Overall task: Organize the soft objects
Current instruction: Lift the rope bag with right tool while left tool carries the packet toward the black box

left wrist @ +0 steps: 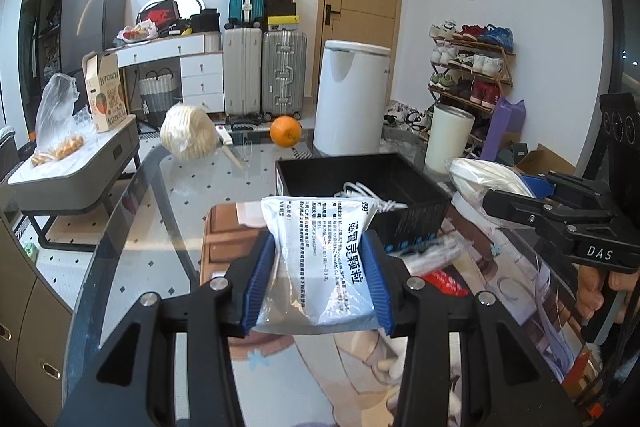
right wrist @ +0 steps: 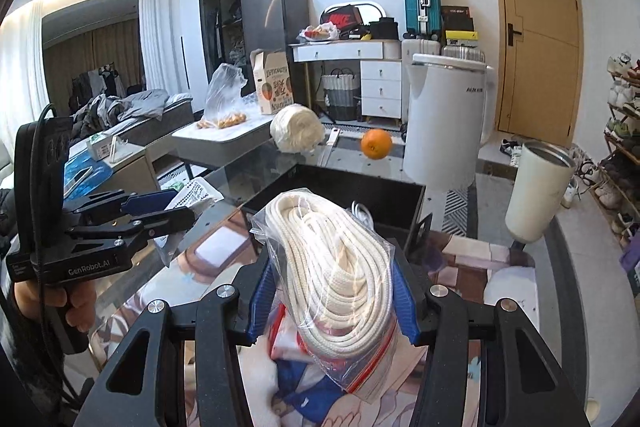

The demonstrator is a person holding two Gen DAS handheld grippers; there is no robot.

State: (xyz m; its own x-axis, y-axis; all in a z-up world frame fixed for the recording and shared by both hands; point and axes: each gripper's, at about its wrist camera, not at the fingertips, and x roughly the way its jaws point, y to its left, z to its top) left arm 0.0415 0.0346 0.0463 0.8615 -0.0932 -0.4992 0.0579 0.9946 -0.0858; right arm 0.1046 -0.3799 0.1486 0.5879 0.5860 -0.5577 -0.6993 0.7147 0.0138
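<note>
Left gripper [left wrist: 320,275]: pinching sachet [left wrist: 324,259], carrying it toward bin [left wrist: 416,215].
Right gripper [right wrist: 332,291]: squeezing bagged rope [right wrist: 332,267], for binning too.

The lower end of the white sachet [left wrist: 320,259] is hidden behind the left gripper [left wrist: 319,281], and its small print is too fine to read. In the right wrist view the black bin [right wrist: 400,193] is largely blocked by the bagged rope [right wrist: 334,267], so only a bit of white cable [right wrist: 362,213] shows inside. The shoe rack [right wrist: 624,147] is cut off by the picture's right edge. The person's hand [right wrist: 72,307] is mostly hidden behind the handle
</note>
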